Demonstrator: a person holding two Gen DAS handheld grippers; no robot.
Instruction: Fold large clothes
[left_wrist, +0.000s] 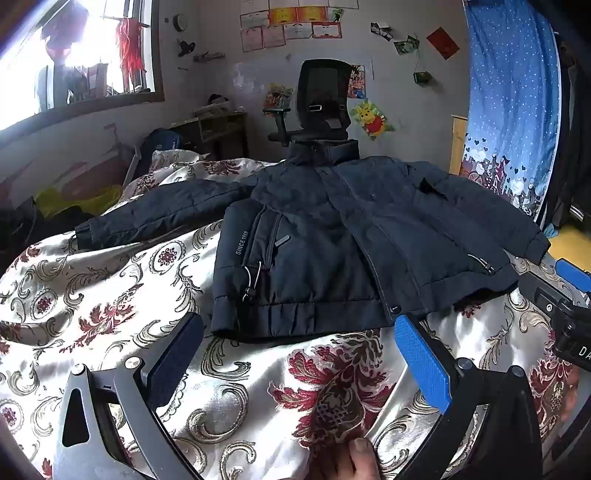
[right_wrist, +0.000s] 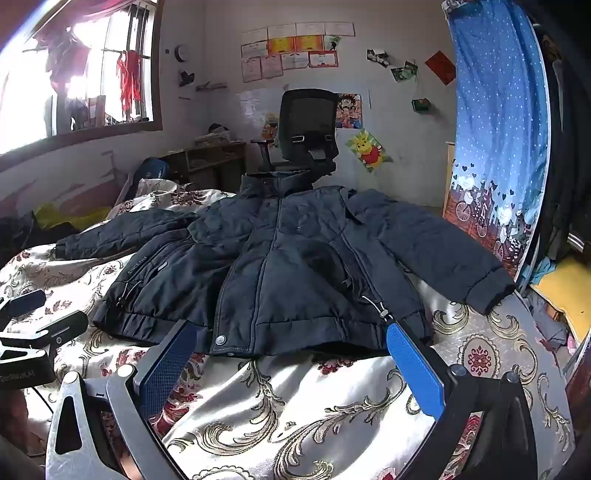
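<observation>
jacket (left_wrist: 317, 251) | left front panel | white print "SINCE 1968"

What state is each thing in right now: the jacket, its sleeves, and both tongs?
Jacket: laid flat on the bedspread, front up, closed, not yet folded.
Sleeves: both spread outward, one reaching the bed edge.
Left tongs: open, empty, just short of the hem.
Right tongs: open, empty, at the hem.
Office chair: upright behind the bed.
</observation>
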